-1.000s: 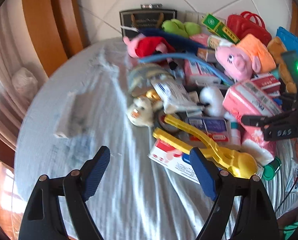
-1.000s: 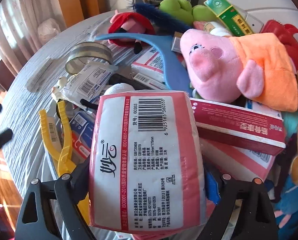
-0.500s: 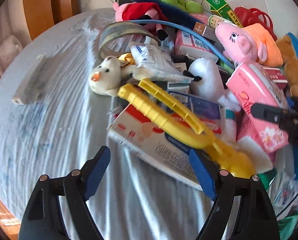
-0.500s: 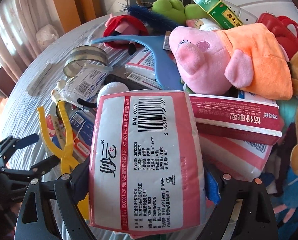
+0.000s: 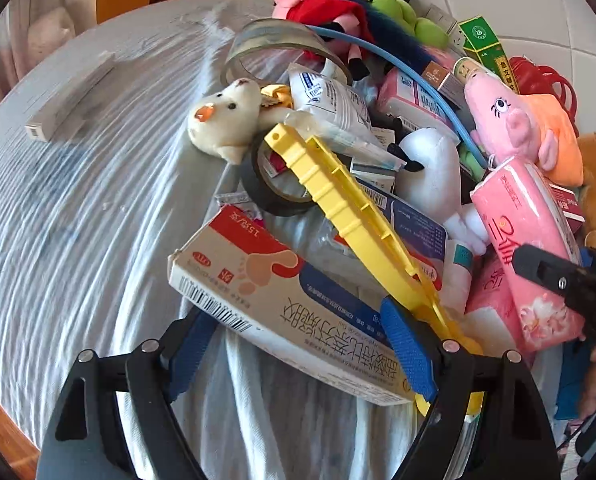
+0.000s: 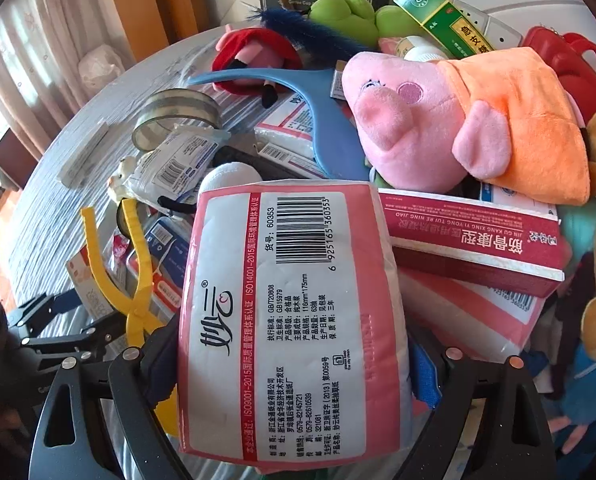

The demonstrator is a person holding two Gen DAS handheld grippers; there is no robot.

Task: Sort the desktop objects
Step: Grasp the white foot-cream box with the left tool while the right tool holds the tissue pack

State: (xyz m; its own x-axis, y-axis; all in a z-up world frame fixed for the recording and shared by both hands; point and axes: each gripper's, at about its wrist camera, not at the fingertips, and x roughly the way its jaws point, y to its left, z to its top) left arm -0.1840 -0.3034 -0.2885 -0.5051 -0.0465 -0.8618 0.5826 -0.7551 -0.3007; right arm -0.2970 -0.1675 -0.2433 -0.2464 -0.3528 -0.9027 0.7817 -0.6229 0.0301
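The left gripper [image 5: 301,344] is opening around the cardboard box [image 5: 282,304] at the pile's near edge, unclamped; it is judged light, stiff, crushable. The soft tissue pack [image 6: 294,320] is clasped across its width by the right gripper [image 6: 294,368].

"60353" on pink tissue pack [image 6: 294,320]

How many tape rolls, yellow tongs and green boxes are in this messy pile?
Tape rolls: 2
Yellow tongs: 1
Green box: 1
Total: 4
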